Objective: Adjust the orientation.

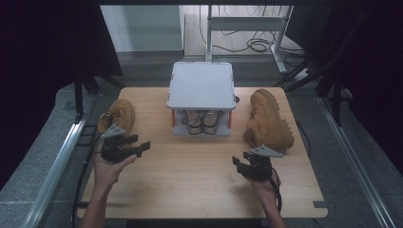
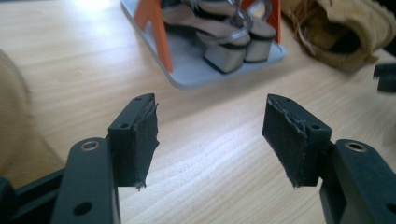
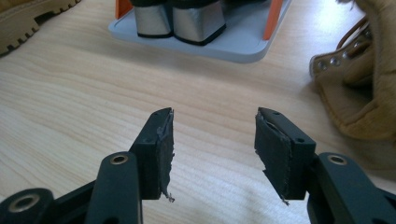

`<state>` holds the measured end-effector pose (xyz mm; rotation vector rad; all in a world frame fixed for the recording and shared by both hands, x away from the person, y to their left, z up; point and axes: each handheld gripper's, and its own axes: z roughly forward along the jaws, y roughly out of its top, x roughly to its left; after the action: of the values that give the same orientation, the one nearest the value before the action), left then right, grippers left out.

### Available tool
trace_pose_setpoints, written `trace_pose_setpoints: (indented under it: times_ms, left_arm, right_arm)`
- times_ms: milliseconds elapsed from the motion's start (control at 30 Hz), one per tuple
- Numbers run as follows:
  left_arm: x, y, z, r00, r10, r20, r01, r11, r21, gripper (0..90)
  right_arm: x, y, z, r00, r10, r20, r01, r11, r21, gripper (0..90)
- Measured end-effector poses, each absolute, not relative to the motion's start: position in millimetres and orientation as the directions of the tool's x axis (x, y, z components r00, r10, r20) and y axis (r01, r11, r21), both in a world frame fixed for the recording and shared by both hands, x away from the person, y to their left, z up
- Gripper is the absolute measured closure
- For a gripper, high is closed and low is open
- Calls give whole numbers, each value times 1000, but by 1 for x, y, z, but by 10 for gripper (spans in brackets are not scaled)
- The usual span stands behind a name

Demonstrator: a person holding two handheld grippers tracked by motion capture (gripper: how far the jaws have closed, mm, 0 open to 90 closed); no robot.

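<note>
Two tan lace-up boots sit on the wooden table (image 1: 190, 185). The left boot (image 1: 118, 114) stands near the left edge; the right boot (image 1: 268, 121) lies on its side, sole to the right. My left gripper (image 1: 140, 142) hovers just in front of the left boot, open, with nothing between its pads (image 2: 210, 140). The left boot is a tan blur at that view's left edge (image 2: 11, 116). My right gripper (image 1: 241, 159) is in front of the right boot, open and empty (image 3: 214, 149), with the right boot's collar and eyelets (image 3: 359, 88) close on its right.
A grey two-level rack (image 1: 201, 85) with orange posts stands at the back middle, with a pair of block-heeled sandals (image 2: 229, 42) on its lower shelf (image 3: 233, 46). Bare wood lies between the grippers. Metal rails run along both table sides.
</note>
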<state>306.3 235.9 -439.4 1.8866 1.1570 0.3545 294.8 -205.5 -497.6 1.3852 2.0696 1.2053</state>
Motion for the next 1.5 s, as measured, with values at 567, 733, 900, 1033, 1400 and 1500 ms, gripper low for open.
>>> trace_pose_setpoints:
  times_ms: [567,733,900,1033,1400,1500]
  left_arm:
    - [307,232,-466,542,810,-222,628,-215,747,350]
    - [304,237,-463,521,822,-231,628,-186,756,342]
    - [304,241,-459,514,823,-242,623,-164,765,341]
    - [304,239,-461,518,822,-238,624,-173,762,341]
    - [302,238,-467,523,820,-233,634,-192,749,341]
    - [300,239,-468,519,823,-233,639,-191,746,340]
  right_arm:
    - [319,-220,-454,-375,925,66,536,158,829,454]
    - [328,-225,-446,-354,935,31,544,178,820,439]
    - [340,-228,-442,-344,938,-24,564,227,794,420]
    - [347,-227,-441,-332,942,-56,575,249,780,415]
    - [357,-235,-444,-284,956,-77,609,242,755,421]
    - [363,-231,-448,-273,956,-111,616,262,743,382]
